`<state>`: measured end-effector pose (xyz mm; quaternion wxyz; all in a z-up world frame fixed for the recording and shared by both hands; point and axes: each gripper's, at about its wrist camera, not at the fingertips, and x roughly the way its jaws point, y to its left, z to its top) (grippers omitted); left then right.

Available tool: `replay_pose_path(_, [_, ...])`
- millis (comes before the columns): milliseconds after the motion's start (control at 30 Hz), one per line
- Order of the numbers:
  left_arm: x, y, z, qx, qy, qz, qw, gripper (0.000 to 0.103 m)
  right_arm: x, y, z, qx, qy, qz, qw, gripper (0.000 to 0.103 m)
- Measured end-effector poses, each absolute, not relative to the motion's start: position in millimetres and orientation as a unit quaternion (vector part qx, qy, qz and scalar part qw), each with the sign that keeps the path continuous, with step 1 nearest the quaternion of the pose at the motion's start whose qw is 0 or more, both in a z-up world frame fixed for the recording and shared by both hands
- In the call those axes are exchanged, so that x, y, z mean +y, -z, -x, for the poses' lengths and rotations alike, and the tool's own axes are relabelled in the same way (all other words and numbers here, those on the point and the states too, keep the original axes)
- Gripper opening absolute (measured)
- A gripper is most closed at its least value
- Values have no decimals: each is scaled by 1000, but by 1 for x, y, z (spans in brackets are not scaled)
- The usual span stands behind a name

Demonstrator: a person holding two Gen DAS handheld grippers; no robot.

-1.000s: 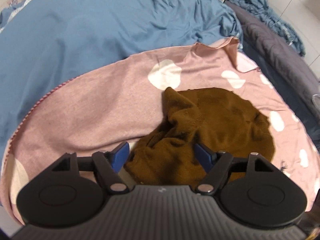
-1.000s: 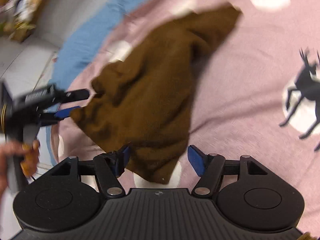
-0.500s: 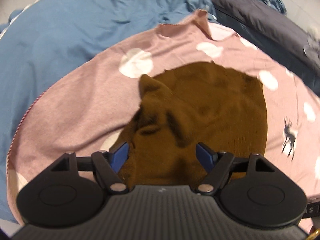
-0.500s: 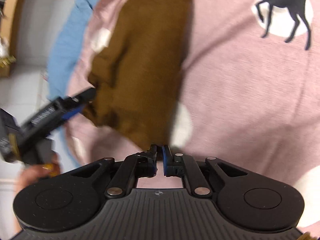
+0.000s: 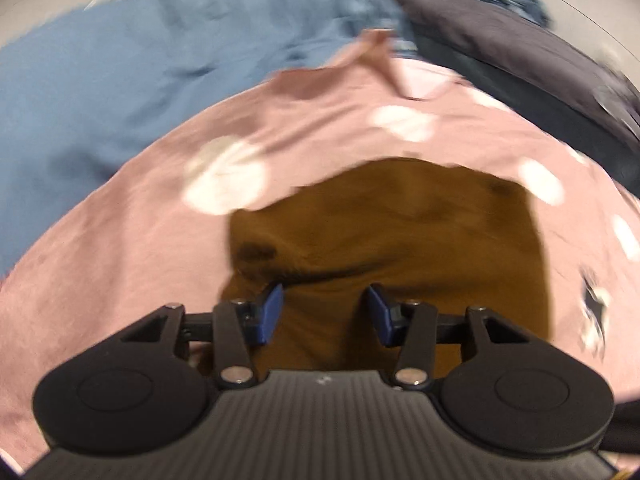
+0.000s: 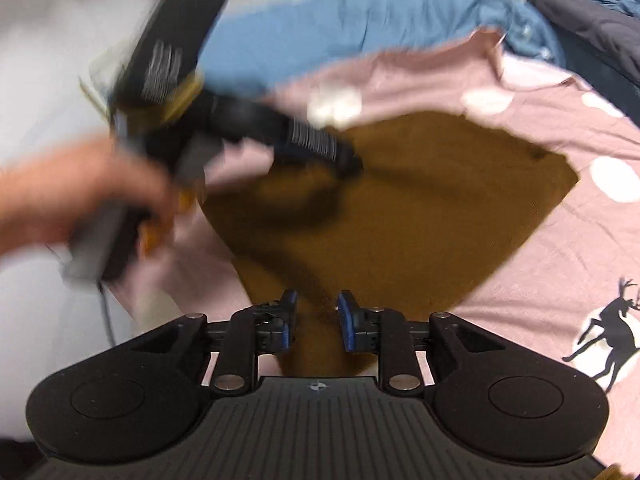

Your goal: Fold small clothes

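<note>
A small brown knit garment (image 5: 400, 232) lies spread on a pink sheet (image 5: 120, 280) with white dots. My left gripper (image 5: 324, 308) hovers over its near left part. The jaws are closing but still stand apart, with brown cloth under the gap and not pinched. In the right wrist view the garment (image 6: 440, 208) forms a flat wedge. My right gripper (image 6: 316, 316) sits at its near corner. Its jaws are opening, with cloth showing between the blue pads. A hand (image 6: 80, 184) holds the blurred left gripper (image 6: 344, 156), whose tip is over the garment's left edge.
A rumpled blue duvet (image 5: 100, 80) covers the bed beyond the pink sheet (image 6: 560, 260). A dark grey blanket (image 5: 500, 40) lies at the far right. A black deer print (image 6: 612, 332) marks the sheet on the right. Pale floor (image 6: 40, 60) shows past the bed's left edge.
The crumpled brown garment has been drawn out flatter. My right jaws shut at its corner, then parted partway. My left jaws have narrowed and moved lower over the cloth.
</note>
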<state>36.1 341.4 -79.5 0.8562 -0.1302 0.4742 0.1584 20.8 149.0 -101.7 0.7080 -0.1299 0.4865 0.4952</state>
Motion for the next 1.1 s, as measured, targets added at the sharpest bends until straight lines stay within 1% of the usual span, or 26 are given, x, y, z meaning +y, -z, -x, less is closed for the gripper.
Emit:
replay_pose_path(33, [349, 84, -38, 478, -164, 134, 852, 62, 153, 111, -22, 502, -484, 147, 702, 40])
replay_pose_path(100, [357, 87, -39, 487, -166, 125, 848, 73, 148, 121, -25, 525, -474, 150, 691, 39])
replay_pose_path(133, [359, 84, -38, 489, -165, 123, 848, 73, 145, 120, -26, 530, -472, 144, 690, 40])
replay_pose_path(167, [360, 81, -36, 490, -166, 119, 848, 74, 144, 116, -28, 533, -469, 140, 690, 43])
replay_pose_path(200, [359, 75, -34, 490, -169, 109, 848, 78, 142, 110, -29, 536, -469, 135, 689, 46])
replay_pose_path(233, [356, 67, -30, 489, -170, 96, 850, 88, 138, 104, -31, 535, -472, 127, 689, 58])
replay_pose_path(267, [350, 59, -25, 485, -165, 78, 855, 94, 134, 95, -34, 532, -474, 122, 691, 74])
replay_pose_path(300, [345, 50, -20, 483, -157, 61, 859, 103, 133, 86, -37, 530, -473, 122, 693, 83])
replay_pose_path(333, [338, 41, -15, 483, -150, 42, 862, 103, 131, 77, -39, 529, -472, 128, 694, 96])
replay_pose_path(367, [330, 33, -11, 487, -145, 25, 861, 103, 130, 68, -41, 524, -471, 134, 696, 100])
replay_pose_path(467, [311, 13, -4, 499, -137, -5, 856, 103, 131, 45, -49, 505, -480, 157, 700, 103])
replay_pose_path(567, [303, 0, 0, 513, -136, 15, 847, 103, 133, 30, -54, 499, -481, 199, 693, 103])
replay_pose_path(667, [301, -5, 3, 525, -135, 36, 840, 103, 141, 31, -53, 491, -479, 239, 687, 103])
replay_pose_path(833, [299, 2, 2, 552, -177, -13, 815, 103, 144, 30, -54, 486, -472, 268, 685, 103])
replay_pose_path(967, [305, 0, 10, 543, -167, 17, 822, 103, 149, 34, -54, 486, -461, 290, 684, 103])
replay_pose_path(1100, [305, -2, 11, 543, -173, 9, 822, 103, 151, 35, -55, 487, -448, 294, 689, 103])
